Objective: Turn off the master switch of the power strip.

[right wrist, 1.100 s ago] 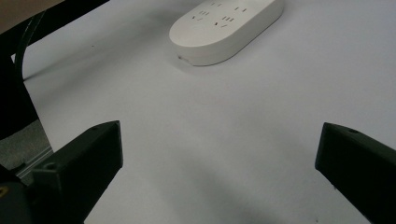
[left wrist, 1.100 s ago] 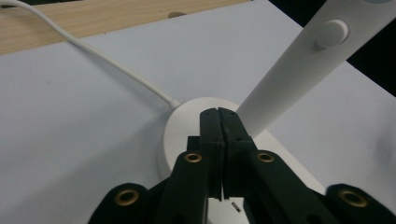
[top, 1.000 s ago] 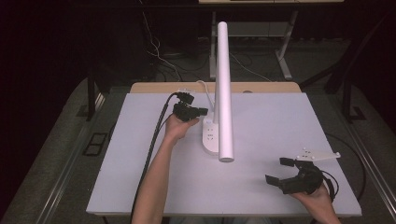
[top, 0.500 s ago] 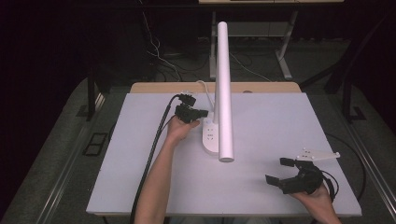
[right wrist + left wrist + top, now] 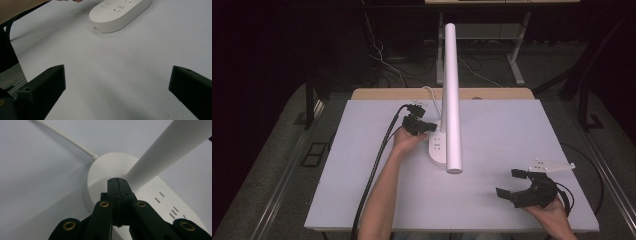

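High view is showing the left claw (image 5: 427, 126) clenched, pressing the white oval power-strip lamp base (image 5: 438, 147); the right claw (image 5: 512, 184) is hovering released above the pale tabletop (image 5: 492, 130).

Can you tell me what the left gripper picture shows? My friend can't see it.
The left gripper, jaws shut together, sits over the round end of a white power strip on a pale table. A white tube rises beside it, and a white cord trails away.
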`<act>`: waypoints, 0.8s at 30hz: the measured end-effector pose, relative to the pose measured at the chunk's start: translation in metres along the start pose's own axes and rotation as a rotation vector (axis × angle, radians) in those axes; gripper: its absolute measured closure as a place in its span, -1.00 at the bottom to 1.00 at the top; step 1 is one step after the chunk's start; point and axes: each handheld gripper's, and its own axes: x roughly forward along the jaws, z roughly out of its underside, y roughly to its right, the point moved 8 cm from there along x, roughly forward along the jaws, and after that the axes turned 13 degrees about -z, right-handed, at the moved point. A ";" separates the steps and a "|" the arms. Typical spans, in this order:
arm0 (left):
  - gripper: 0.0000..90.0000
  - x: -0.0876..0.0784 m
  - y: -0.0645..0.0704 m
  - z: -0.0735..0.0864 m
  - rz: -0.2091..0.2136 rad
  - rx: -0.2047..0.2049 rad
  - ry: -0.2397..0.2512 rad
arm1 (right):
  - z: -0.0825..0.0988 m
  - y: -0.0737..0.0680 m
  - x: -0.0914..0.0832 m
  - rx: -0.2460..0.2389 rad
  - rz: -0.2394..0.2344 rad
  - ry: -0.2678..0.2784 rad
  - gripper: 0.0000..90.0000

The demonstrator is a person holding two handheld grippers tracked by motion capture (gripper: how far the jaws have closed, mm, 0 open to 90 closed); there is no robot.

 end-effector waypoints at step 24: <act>1.00 0.002 -0.001 0.002 -0.038 -0.023 -0.043 | -0.001 -0.002 0.002 -0.016 0.002 -0.008 -0.99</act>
